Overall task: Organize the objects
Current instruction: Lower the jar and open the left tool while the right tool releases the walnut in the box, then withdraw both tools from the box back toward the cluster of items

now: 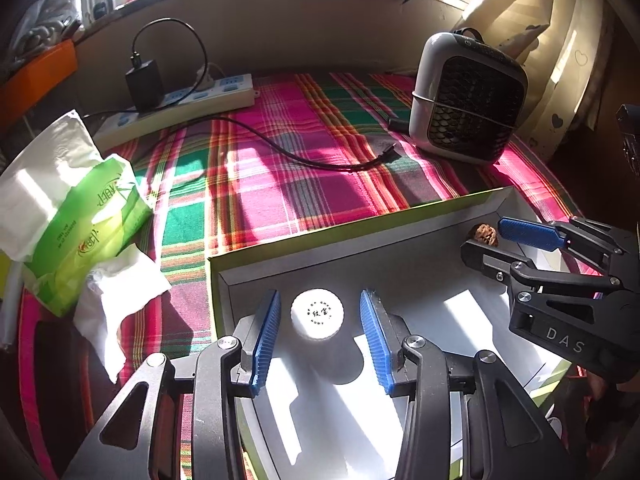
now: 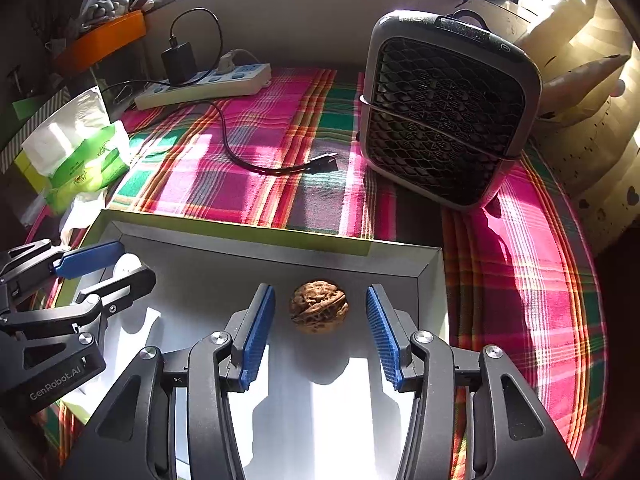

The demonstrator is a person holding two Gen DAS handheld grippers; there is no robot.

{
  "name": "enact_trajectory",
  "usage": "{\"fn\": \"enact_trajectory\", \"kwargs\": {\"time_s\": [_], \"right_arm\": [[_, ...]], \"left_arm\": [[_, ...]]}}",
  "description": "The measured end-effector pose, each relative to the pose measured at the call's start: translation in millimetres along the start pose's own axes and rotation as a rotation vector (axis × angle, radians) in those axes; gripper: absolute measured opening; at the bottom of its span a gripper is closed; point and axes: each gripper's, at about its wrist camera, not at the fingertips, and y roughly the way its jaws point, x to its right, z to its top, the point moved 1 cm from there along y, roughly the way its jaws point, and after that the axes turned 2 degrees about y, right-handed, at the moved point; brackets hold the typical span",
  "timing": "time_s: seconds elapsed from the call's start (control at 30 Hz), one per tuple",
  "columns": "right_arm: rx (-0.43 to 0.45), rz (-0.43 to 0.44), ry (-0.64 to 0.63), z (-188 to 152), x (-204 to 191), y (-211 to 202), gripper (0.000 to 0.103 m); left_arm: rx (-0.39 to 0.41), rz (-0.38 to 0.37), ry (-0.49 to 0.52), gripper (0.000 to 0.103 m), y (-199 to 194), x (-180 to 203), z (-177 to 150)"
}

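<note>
Both grippers, left and right, gape, gripping nothing; bottle and walnut sit loose between pads at the box's far corners; a nudge could roll either

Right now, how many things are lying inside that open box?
2. A white ball lies near the box's left end, a walnut near its right end. The grippers may hide more.
</note>
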Motion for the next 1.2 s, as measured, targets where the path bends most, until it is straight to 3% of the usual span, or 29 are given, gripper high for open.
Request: {"fn": "enact_trajectory", "kwargs": {"time_s": [0.53,0.87,1.2], "right_arm": [[0.065,0.012,0.044,-24.8,3.0,-45.3,0.049],[0.151,0.033,0.064,-53.6,5.7,-87.1,0.049],[0.194,0.028,0.072,-90.2,7.1,-112.6,0.049]], "left_arm": [[0.059,0.003,-0.010,0.040,-43.9,0.7,-25.7],[0.119,0.006,-0.028,0.040,-78.2,1.1,-53.6],[0.136,-0.065,-0.019,0.040,-96.3,10.1,-91.1]]}}
